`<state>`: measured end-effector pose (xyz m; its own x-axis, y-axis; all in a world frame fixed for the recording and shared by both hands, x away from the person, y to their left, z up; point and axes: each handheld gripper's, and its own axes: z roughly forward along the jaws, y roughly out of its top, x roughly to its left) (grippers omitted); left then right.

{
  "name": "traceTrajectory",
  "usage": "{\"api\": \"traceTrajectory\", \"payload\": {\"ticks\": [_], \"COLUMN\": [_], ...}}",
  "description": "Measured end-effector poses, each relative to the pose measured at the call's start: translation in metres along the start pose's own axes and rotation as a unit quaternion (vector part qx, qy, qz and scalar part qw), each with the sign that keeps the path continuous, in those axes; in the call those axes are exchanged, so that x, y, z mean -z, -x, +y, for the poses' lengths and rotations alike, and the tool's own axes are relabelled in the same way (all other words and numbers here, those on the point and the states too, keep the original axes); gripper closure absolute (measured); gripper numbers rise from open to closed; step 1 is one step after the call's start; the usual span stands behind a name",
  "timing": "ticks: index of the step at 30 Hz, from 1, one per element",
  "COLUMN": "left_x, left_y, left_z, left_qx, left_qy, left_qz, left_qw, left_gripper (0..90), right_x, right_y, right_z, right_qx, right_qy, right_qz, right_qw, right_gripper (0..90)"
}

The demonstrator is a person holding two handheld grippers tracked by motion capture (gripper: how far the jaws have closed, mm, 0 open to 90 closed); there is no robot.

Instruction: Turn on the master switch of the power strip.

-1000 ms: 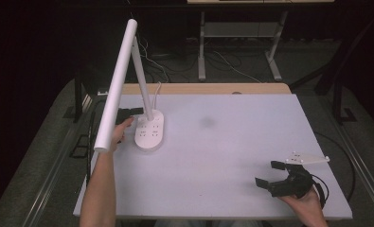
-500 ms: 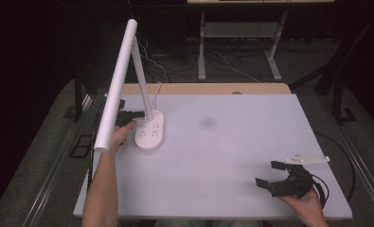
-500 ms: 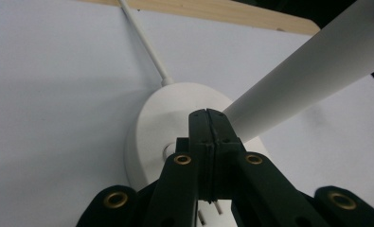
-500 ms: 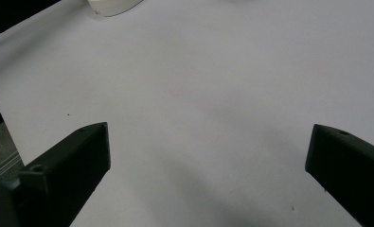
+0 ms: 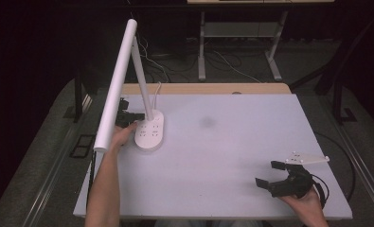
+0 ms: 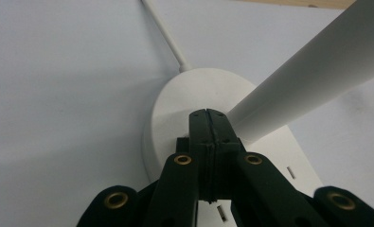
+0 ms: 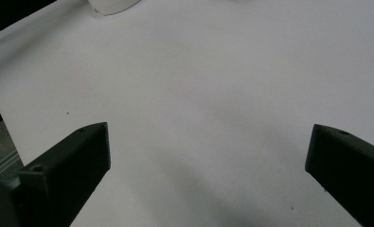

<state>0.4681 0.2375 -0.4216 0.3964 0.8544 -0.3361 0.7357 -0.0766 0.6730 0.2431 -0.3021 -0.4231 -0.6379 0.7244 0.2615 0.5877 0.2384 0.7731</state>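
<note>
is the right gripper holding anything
No, the right gripper has its jaws wide apart over the bare white table, with nothing between them.

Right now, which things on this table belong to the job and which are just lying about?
In the job:
- white desk lamp with oval base and long tube head
- left tool, jaws shut, over the base

Just about:
- right tool, open, resting apart
- white tabletop
- lamp's white cord
</note>
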Motion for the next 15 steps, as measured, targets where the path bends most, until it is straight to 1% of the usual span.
{"api": "traceTrajectory", "payload": {"ticks": [1,6,10,12,15], "left_x": [0.0000,0.0002,-0.0010,-0.0010,-0.0028], "left_y": [0.0005,0.0012,0.0033,0.0018,0.0025], "left_z": [0.0000,0.0007,0.0006,-0.0003,-0.0009], "left_qx": [0.002,-0.009,-0.017,-0.010,-0.014], "left_qy": [0.000,-0.005,-0.007,-0.006,-0.003], "left_qz": [0.001,0.006,0.014,0.008,0.007], "left_qw": [1.0000,0.9999,0.9997,0.9999,0.9999], "left_gripper": [90.0,90.0,90.0,90.0,90.0], "right_x": [0.0000,0.0000,0.0001,-0.0002,-0.0002], "right_y": [0.0000,-0.0008,-0.0010,-0.0010,-0.0014], "right_z": [0.0000,0.0001,0.0001,0.0001,0.0001], "right_qx": [0.000,0.005,0.006,0.006,0.006], "right_qy": [0.000,0.001,0.000,0.000,0.000], "right_qz": [0.000,-0.001,-0.001,0.000,0.000], "right_qw": [1.0000,1.0000,1.0000,1.0000,1.0000], "right_gripper": [0.3,0.3,0.3,0.2,0.3]}}
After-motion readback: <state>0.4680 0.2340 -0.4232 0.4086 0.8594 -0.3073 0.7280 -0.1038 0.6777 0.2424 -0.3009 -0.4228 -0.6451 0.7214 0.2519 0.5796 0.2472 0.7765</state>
